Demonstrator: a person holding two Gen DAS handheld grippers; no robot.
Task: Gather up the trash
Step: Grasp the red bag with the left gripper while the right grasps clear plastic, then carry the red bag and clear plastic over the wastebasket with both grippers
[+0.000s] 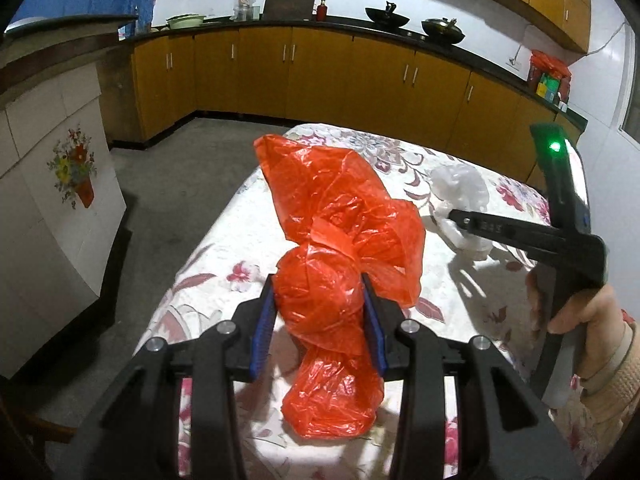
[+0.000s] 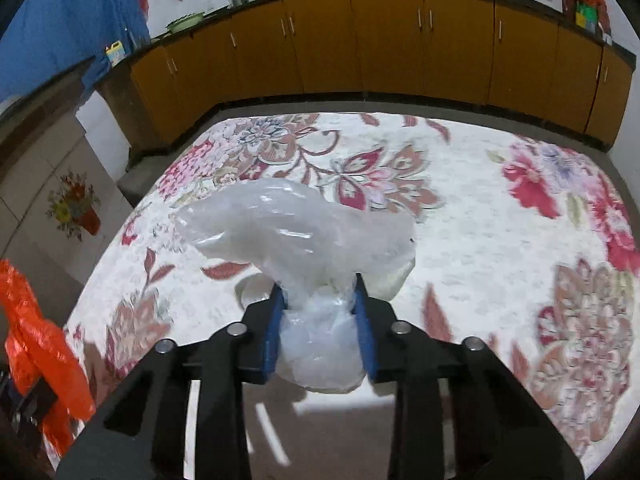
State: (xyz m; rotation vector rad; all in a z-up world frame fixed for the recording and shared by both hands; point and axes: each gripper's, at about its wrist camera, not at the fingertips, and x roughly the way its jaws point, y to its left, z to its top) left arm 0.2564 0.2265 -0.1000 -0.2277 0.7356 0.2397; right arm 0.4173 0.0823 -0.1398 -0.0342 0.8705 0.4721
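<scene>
My left gripper [image 1: 319, 292] is shut on a crumpled red plastic bag [image 1: 340, 216] and holds it above the flowered table [image 1: 224, 240]. My right gripper [image 2: 318, 296] is shut on a crumpled clear plastic bag [image 2: 296, 232] and holds it over the same table [image 2: 480, 240]. In the left wrist view the right gripper [image 1: 454, 216] shows at the right with the clear bag [image 1: 460, 188] at its tip. In the right wrist view the red bag [image 2: 36, 332] shows at the far left edge.
Yellow kitchen cabinets [image 1: 320, 72] with a dark counter run along the back, with woks [image 1: 387, 20] and a red bag of goods [image 1: 548, 76] on top. A white cupboard [image 1: 52, 168] with a flower picture stands at the left. Grey floor [image 1: 188, 160] lies between.
</scene>
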